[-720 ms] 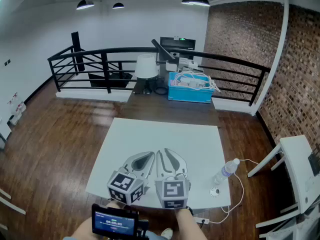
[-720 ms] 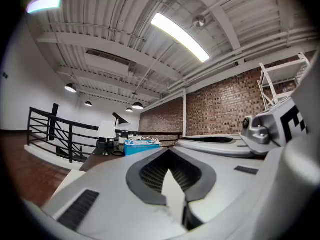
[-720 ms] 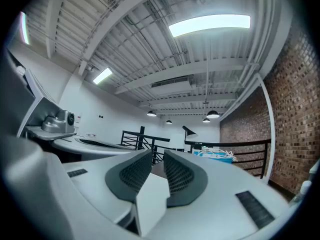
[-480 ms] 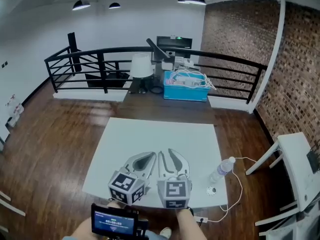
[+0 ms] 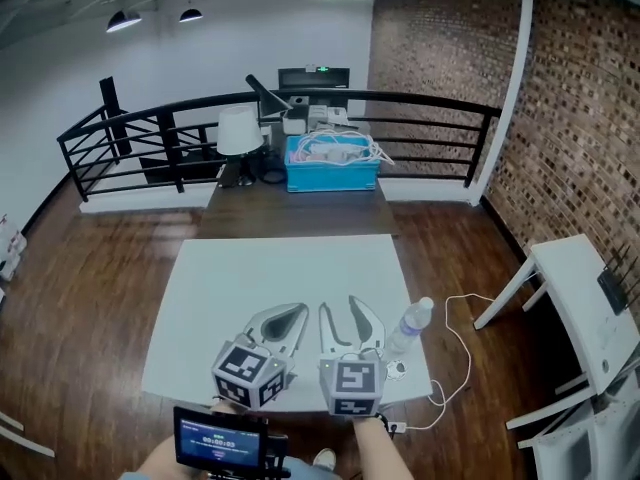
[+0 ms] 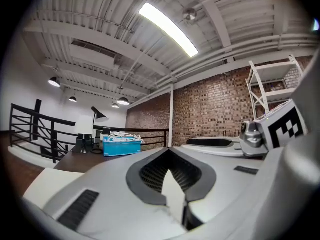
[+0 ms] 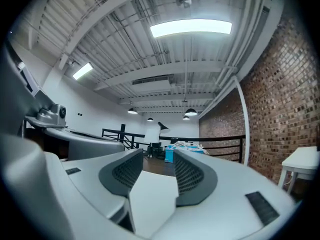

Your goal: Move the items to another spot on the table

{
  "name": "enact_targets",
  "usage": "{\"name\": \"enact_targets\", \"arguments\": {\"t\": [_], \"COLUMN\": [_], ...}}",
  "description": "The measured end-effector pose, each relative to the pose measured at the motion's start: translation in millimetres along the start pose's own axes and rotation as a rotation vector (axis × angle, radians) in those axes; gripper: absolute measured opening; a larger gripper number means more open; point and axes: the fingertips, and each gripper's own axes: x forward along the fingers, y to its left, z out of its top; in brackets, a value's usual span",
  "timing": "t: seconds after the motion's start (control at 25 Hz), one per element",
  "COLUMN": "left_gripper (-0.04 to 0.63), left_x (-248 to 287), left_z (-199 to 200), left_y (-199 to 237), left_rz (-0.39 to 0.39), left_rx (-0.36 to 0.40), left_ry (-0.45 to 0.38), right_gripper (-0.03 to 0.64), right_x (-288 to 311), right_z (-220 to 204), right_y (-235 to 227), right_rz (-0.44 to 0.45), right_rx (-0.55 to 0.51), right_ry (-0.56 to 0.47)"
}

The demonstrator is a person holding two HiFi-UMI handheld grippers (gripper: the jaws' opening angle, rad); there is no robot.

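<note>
A clear plastic water bottle (image 5: 410, 325) sits at the white table's (image 5: 280, 268) right edge, near the front corner. It is probably light, slick and crushable, so take it mid-body. The right gripper's (image 5: 338, 313) jaws are spread and empty; the left gripper's (image 5: 298, 314) are pressed together.

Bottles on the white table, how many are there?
1. A clear plastic bottle sits at the white table's right edge, beside the right gripper. That and the left gripper hide some tabletop.

Left tool (image 5: 298, 311) level, jaws seemingly together, right tool (image 5: 337, 305) level beside it, jaws apart, empty
</note>
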Motion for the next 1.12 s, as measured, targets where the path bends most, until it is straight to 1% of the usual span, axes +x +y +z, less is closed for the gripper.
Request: {"name": "enact_targets", "arguments": {"t": [0.12, 0.24, 0.48, 0.64, 0.76, 0.92, 1.12], "left_gripper": [0.012, 0.012, 0.012, 0.015, 0.015, 0.015, 0.015], "left_x": [21.1, 40.3, 73.6, 93.2, 104.0, 113.4, 120.1], "left_z": [-2.1, -5.3, -16.8, -20.8, -28.0, -34.4, -42.1], "left_y": [-24.1, -49.2, -97.0, -123.2, -134.5, -140.9, -138.0], "left_rz": [-0.048, -0.096, -0.171, -0.189, -0.201, -0.202, -0.190], "left_rx": [0.006, 0.007, 0.012, 0.011, 0.006, -0.002, -0.016], "left_ry": [0.011, 0.017, 0.029, 0.034, 0.036, 0.042, 0.058], "right_gripper": [0.213, 0.213, 0.235, 0.253, 0.258, 0.268, 0.310], "right_x": [-11.9, -25.4, -48.6, -61.1, -66.5, -68.3, -59.2], "right_z": [-5.6, -9.8, -23.1, -32.7, -41.5, -54.9, -80.8], "right_y": [-32.0, -61.1, -107.9, -135.1, -149.9, -164.8, -174.2], "right_rz": [-0.056, -0.114, -0.197, -0.237, -0.253, -0.259, -0.240], "right_rx": [0.001, -0.010, -0.022, -0.025, -0.025, -0.006, 0.024], "right_ry": [0.011, 0.013, 0.032, 0.050, 0.063, 0.088, 0.141]}}
